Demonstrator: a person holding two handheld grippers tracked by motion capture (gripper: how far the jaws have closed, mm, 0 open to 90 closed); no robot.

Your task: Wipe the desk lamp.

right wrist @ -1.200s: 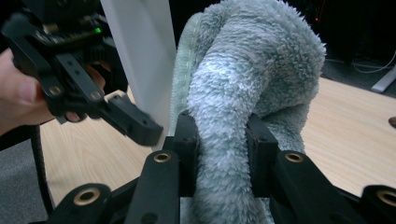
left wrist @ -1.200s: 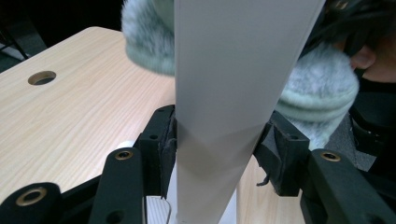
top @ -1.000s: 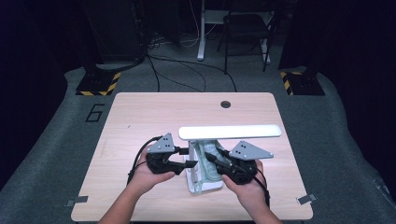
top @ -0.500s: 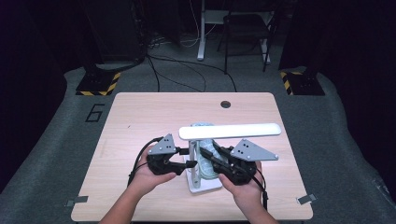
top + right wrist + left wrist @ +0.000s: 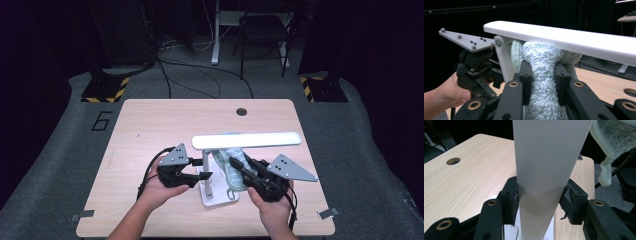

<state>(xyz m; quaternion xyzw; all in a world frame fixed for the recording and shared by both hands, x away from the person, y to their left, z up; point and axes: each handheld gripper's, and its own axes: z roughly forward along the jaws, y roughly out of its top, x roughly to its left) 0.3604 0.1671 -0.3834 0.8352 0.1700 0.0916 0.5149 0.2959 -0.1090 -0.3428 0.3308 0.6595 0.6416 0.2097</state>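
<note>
A white desk lamp stands at the table's near middle, with a flat base point(image 5: 215, 199), an upright post point(image 5: 544, 170) and a long level light bar point(image 5: 247, 140). My left gripper point(image 5: 205, 169) is shut on the post, one pad pressed on each side point(image 5: 541, 197). A fluffy pale green cloth point(image 5: 231, 162) hangs bunched just under the bar, to the right of the post. My right gripper point(image 5: 239, 168) is shut on this cloth point(image 5: 541, 57). Its jaws have just been closing, and the cloth is squeezed between the pads point(image 5: 541, 75).
The light wooden table point(image 5: 150, 130) has a round cable hole point(image 5: 242, 111) at its far edge. Bare tabletop lies to the left of and behind the lamp. On the dark floor beyond are cables, a chair and two black-and-yellow striped feet point(image 5: 105, 92).
My right gripper has shifted a little toward the lamp post and upward, bringing the cloth off the base and up under the light bar. The left gripper kept still on the post.
</note>
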